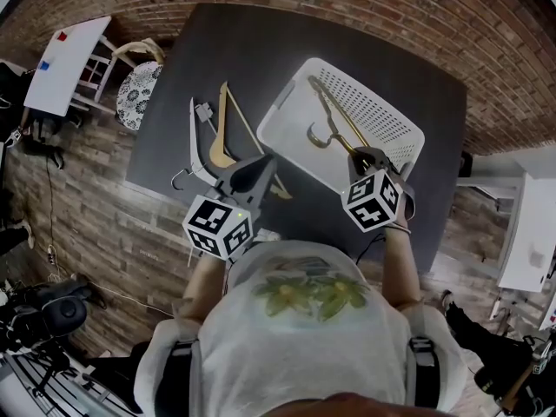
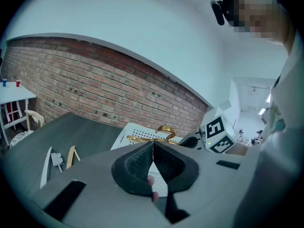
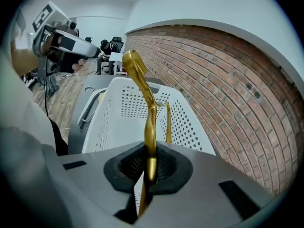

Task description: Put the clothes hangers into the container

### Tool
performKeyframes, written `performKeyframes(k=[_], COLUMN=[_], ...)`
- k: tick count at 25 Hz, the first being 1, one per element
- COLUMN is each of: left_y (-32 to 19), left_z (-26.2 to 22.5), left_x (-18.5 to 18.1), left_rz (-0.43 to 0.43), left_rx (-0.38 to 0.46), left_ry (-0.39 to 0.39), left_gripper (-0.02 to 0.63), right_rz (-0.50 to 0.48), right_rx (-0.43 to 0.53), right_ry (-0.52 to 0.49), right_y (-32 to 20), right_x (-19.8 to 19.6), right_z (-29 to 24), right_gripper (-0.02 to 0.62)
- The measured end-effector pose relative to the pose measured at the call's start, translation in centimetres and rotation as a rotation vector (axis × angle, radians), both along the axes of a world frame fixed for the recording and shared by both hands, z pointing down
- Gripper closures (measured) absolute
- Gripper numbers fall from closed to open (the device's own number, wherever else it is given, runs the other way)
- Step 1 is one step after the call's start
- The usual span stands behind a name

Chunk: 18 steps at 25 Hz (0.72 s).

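1. The right gripper is closed tight on one end of a gold hanger.
2. From that gripper the gold hanger runs up and away toward 11 o'clock in the head view. That is its long line.
3. The gold hanger is over the white basket, inside its walls. Its hook points toward 8 o'clock. I cannot tell if it is touching the bottom of the basket yet.
4. The basket sits on the dark counter, and its long side runs the same way as the gold hanger. I think the hanger only has to go a bit lower and then be let go.
5. The left gripper is closed with nothing in it.
6. Two more hangers lie on the counter outside the basket, a white hanger and a wooden hanger. They are side by side, at about 10 o'clock from the left gripper.
7. The left gripper is much nearer to those two than the right one is, so it looks like the better one to pick them up.
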<state>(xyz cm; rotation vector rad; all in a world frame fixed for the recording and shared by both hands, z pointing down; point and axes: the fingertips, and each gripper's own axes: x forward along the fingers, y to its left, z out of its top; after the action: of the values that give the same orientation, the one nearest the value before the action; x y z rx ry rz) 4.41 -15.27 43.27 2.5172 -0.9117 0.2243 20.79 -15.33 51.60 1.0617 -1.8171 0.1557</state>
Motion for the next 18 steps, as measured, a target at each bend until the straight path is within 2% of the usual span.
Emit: performKeyframes(k=[4, 18], left_y=[0.0, 0.1], left_z=[0.1, 0.6], left_x=[0.1, -0.2], left_rz=[-0.004, -0.036], left_rx=[-0.004, -0.015], left_ry=[0.000, -0.002], left_gripper=[0.577, 0.577], right_rz=[0.005, -0.006], right_rx=[-0.023, -0.093], right_ry=[-0.012, 0.041], right_y=[0.0, -0.9], right_x=[0.1, 0.4], right_z=[0.6, 2.2], right_gripper=[0.561, 0.561])
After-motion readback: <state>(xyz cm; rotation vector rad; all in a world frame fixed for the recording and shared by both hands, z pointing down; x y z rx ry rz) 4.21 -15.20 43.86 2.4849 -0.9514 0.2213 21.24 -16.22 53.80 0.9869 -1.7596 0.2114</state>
